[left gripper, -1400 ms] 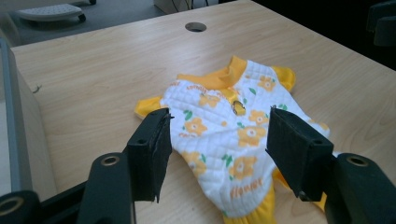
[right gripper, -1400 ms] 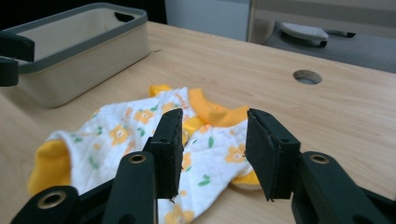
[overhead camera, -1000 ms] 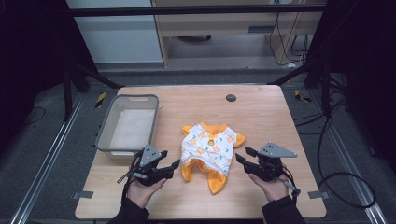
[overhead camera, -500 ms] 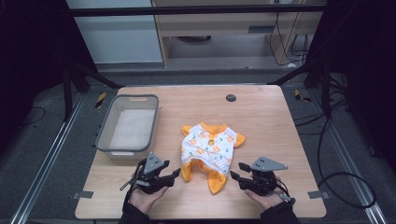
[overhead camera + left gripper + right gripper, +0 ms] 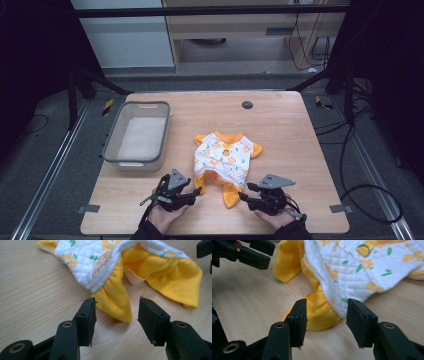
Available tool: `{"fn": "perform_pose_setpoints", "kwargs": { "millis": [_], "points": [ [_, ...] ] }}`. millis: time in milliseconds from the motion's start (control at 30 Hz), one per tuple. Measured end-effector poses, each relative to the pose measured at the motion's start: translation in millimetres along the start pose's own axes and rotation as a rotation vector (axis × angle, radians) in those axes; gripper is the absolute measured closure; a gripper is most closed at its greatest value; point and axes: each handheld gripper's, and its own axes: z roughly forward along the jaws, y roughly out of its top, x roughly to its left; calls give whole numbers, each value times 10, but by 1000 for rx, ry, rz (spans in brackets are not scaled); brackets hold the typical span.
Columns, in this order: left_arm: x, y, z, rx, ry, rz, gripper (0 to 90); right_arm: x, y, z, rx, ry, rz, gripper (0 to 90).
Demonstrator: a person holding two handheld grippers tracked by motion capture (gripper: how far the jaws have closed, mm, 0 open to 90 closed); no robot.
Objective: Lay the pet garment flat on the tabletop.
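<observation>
Both spread tools (image 5: 196, 196) (image 5: 243, 194) flank the garment (image 5: 225, 160); grey bin (image 5: 112, 150) stands left.

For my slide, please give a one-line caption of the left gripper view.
Open hand-held gripper lined up on a yellow leg cuff of a flower-printed pet garment on a wooden table.

In the high view both forearms run off the bottom edge, and the hands sit largely hidden under the left gripper (image 5: 196, 192) and right gripper (image 5: 243, 195). The garment (image 5: 117, 272) is cut off at the top of each gripper view (its print is too small to make out from above). The bin (image 5: 113, 145) floor looks blurred.
</observation>
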Motion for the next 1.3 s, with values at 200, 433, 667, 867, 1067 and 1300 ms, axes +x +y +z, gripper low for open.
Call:
{"fn": "perform_pose_setpoints", "kwargs": {
  "millis": [200, 433, 667, 867, 1067, 1300],
  "points": [
    [-37, -4, 136, 34, 12, 17, 511, 22, -7, 116, 38, 10, -9, 553],
    [-1, -1, 179, 66, 0, -10, 697, 15, -9, 151, 79, 30, -1, 764],
    [22, 36, 124, 67, -23, -19, 822, -6, 21, 107, 103, 19, -15, 841],
    [34, 112, -76, 21, -59, -20, 825, -81, 95, -100, 56, -4, -27, 842],
    [33, 200, -292, -4, -100, -6, 824, -207, 166, -331, 36, -17, -31, 840],
    [61, 291, -344, -5, -98, 16, 821, -270, 264, -411, 21, -21, -44, 834]
  ]
}}
